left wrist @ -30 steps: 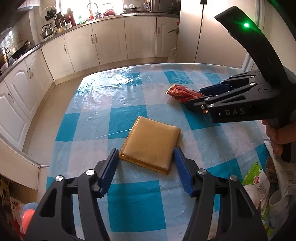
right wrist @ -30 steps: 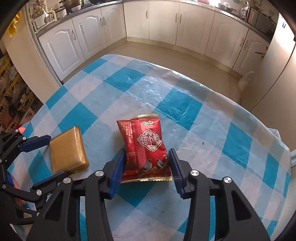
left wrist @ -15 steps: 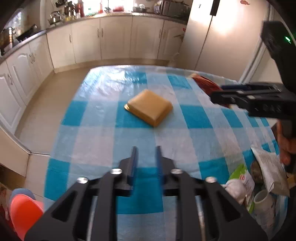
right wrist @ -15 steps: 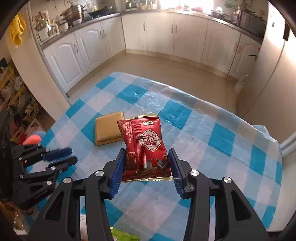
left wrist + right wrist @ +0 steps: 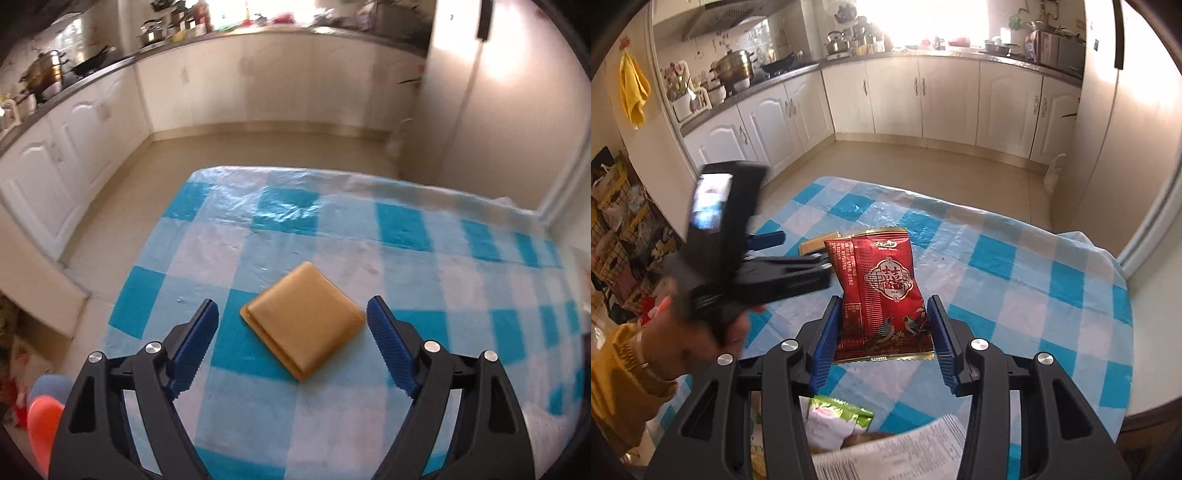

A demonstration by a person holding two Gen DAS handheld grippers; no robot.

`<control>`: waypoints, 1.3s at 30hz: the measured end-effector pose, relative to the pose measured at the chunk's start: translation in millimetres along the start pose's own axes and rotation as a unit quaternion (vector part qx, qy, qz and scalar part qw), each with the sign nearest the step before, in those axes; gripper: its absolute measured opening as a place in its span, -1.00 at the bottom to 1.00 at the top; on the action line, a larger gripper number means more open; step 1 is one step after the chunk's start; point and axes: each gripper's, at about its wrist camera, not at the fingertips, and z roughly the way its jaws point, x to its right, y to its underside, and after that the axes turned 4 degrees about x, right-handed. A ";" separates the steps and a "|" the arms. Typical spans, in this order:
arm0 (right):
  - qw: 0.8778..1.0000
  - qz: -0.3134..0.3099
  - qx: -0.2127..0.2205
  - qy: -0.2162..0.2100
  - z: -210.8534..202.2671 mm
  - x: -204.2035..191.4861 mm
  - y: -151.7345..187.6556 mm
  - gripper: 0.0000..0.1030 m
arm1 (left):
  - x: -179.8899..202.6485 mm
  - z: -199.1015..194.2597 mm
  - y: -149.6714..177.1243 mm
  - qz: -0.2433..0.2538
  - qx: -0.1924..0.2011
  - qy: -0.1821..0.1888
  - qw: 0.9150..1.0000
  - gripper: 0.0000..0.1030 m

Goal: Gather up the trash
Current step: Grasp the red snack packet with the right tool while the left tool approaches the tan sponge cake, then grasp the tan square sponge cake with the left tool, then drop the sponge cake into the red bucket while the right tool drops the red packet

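Two grippers up: right gripper [image 5: 882, 332] w/ jaws clamped on red snack packet [image 5: 882, 291], lifted off the bench [image 5: 332, 229] — left gripper [image 5: 291, 339] jaws just opened wide, apart, hovering either side of tan square pack [image 5: 304, 338] lying flat on bench, not touching.

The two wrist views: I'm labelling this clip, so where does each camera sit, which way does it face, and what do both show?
Left wrist: on the left claw, looking down over the checked tablecloth at the tan packet; its jaws have just been opening, nothing gripped.
Right wrist: on the right claw, facing the kitchen cabinets, shut on the red snack bag; a hand in a yellow sleeve shows.
Shared: tablecloth, tan packet, cabinets.
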 end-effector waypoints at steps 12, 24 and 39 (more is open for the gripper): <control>0.999 0.028 0.003 -0.026 -16.4 12.5 24.0 -0.07 | 4.1 25.6 -10.5 -0.039 -0.044 -0.036 0.998 0.64; 0.997 0.061 0.009 -0.038 -28.7 10.9 45.7 -0.06 | -13.4 4.8 10.0 -0.014 -0.019 -0.011 1.000 0.22; 0.997 0.066 0.008 -0.044 -28.3 -6.9 56.3 -0.05 | -43.5 -28.6 32.1 -0.030 0.031 0.055 0.998 0.22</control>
